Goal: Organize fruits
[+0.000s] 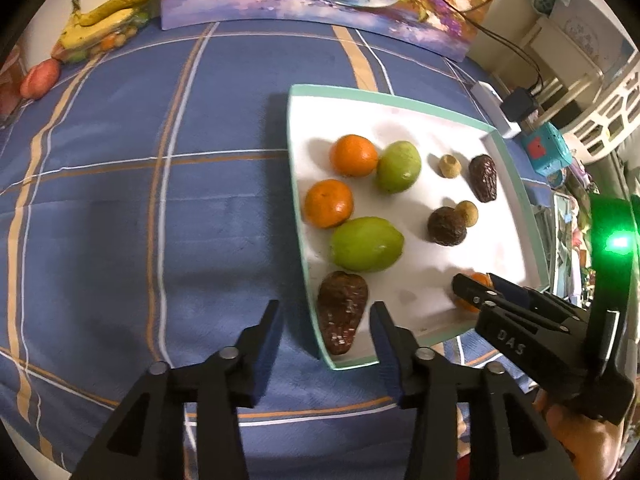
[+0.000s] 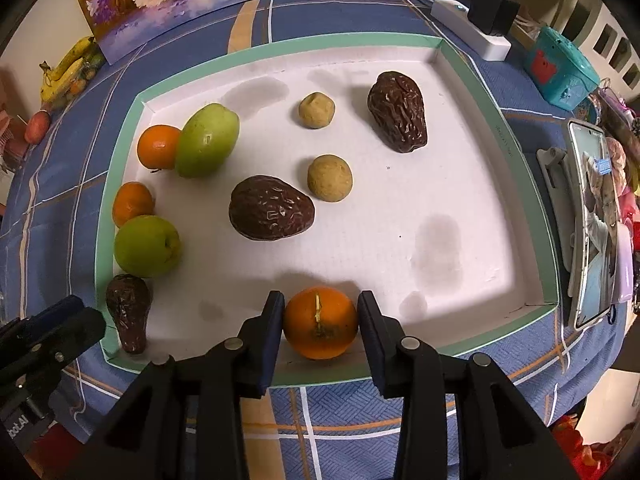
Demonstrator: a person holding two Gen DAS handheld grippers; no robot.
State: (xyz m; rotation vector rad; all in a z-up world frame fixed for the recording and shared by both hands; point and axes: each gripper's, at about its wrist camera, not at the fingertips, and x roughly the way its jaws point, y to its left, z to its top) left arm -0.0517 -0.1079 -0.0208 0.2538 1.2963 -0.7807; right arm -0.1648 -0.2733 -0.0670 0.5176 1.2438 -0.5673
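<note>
- The right gripper (image 2: 320, 320) is pointing down at the near edge of the white tray (image 2: 472, 264), its jaws narrowly parted and pressing both sides of an orange (image 2: 320, 322), which is sitting on the tray floor just inside the rim.
- The left gripper (image 1: 326, 330) is hanging over the tray's near-left corner with its jaws partly open; a brown avocado (image 1: 342, 312) is lying between the fingertips, and neither pad is touching it.
- Beyond that avocado, a line is running away from the left gripper along the tray's left side: a green fruit (image 1: 366, 244), an orange (image 1: 329, 203), another orange (image 1: 353, 155) and a second green fruit (image 1: 399, 166).
- Ahead of the right gripper, a second avocado (image 2: 272, 213) is lying mid-tray with a tan ball (image 2: 330, 178) just beside it.
- Farther off, another tan ball (image 2: 316, 110) and a third avocado (image 2: 398, 112) are sitting toward the far right.
- The tray is resting on a blue plaid cloth (image 1: 120, 200).
</note>
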